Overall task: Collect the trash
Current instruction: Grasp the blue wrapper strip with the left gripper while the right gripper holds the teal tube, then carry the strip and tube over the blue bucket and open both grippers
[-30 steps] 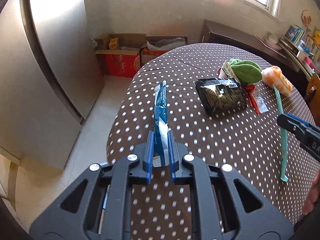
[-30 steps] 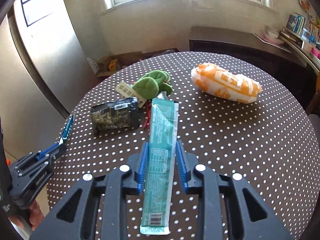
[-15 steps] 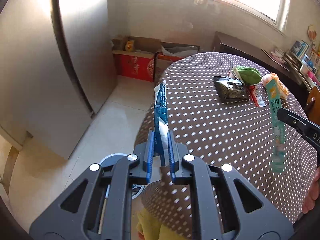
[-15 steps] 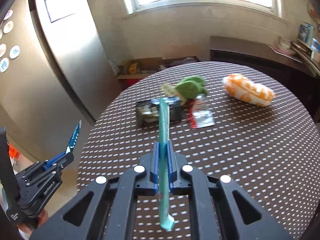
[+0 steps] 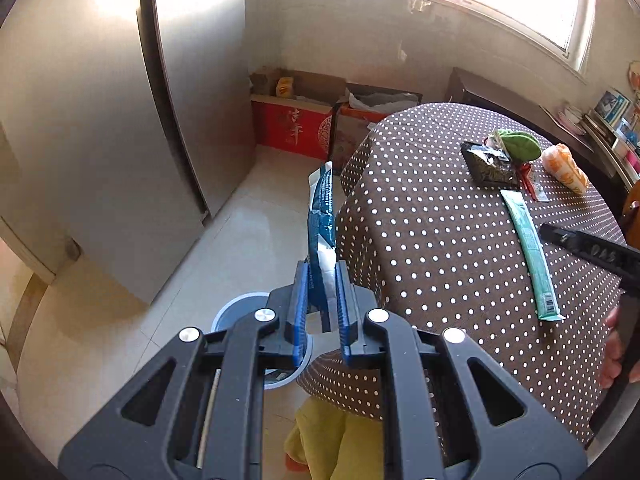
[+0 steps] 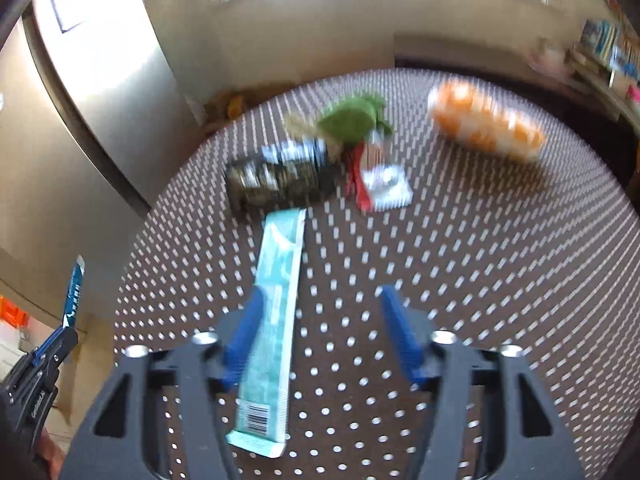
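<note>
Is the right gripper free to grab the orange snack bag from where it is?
Probably yes: the right gripper has open jaws, and bare tablecloth lies before the orange snack bag.

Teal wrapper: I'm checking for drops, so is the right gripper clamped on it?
No: the right gripper stands wide open, and the teal wrapper lies flat on the table.

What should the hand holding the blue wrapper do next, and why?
Probably carry it a bit further over the bin and let go. The left gripper is shut on the blue wrapper, already past the table edge, with the bin's rim on the floor just below.
</note>
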`<control>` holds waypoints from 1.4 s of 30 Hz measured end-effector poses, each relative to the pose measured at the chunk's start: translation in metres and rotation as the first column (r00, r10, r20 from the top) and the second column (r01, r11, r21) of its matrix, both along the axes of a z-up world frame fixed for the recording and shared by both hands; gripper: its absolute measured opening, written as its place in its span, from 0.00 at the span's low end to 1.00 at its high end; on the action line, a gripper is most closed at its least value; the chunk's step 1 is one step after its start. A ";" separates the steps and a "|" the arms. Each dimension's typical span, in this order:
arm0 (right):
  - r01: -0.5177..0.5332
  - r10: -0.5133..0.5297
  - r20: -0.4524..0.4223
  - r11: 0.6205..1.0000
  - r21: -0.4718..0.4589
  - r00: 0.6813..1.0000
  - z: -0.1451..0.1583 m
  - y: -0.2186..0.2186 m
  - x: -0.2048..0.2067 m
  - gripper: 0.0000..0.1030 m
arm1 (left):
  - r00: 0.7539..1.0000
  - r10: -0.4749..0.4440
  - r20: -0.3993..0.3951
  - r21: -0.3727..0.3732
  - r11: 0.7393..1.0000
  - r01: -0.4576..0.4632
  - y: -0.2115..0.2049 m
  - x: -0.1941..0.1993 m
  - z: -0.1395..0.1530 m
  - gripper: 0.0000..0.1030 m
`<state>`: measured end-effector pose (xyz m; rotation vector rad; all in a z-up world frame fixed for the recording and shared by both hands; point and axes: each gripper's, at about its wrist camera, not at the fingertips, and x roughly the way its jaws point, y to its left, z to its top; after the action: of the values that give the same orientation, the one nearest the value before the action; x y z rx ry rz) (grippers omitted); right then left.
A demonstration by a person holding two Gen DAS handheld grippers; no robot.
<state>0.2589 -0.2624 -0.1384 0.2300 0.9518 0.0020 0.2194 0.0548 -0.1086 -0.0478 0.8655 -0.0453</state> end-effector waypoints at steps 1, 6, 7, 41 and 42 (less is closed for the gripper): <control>-0.005 0.005 0.033 1.000 -0.010 0.999 0.000 0.003 -0.002 0.72 | 1.000 -0.001 -0.003 0.000 1.000 0.001 -0.001 0.000 -0.001 0.13; -0.038 0.043 0.042 0.992 -0.124 0.998 -0.008 0.026 0.002 0.80 | 0.999 0.002 -0.036 0.000 1.000 -0.002 -0.003 0.004 -0.012 0.14; -0.049 0.059 0.049 0.981 -0.188 0.997 -0.011 0.036 0.002 0.76 | 0.999 0.000 -0.046 -0.004 1.000 -0.001 -0.004 0.005 -0.015 0.14; -0.368 0.341 0.219 0.925 0.097 0.914 0.063 0.146 -0.040 0.06 | 0.993 0.120 0.002 -0.007 0.993 -0.120 0.063 -0.037 0.000 0.14; -0.378 0.352 0.215 0.921 0.095 0.911 0.061 0.153 -0.040 0.06 | 0.992 0.129 -0.004 -0.008 0.992 -0.129 0.068 -0.037 -0.003 0.14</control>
<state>0.2190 -0.1094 -0.0771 0.1692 0.7878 0.4303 0.1823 0.1227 -0.1113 -0.1118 0.8641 0.0719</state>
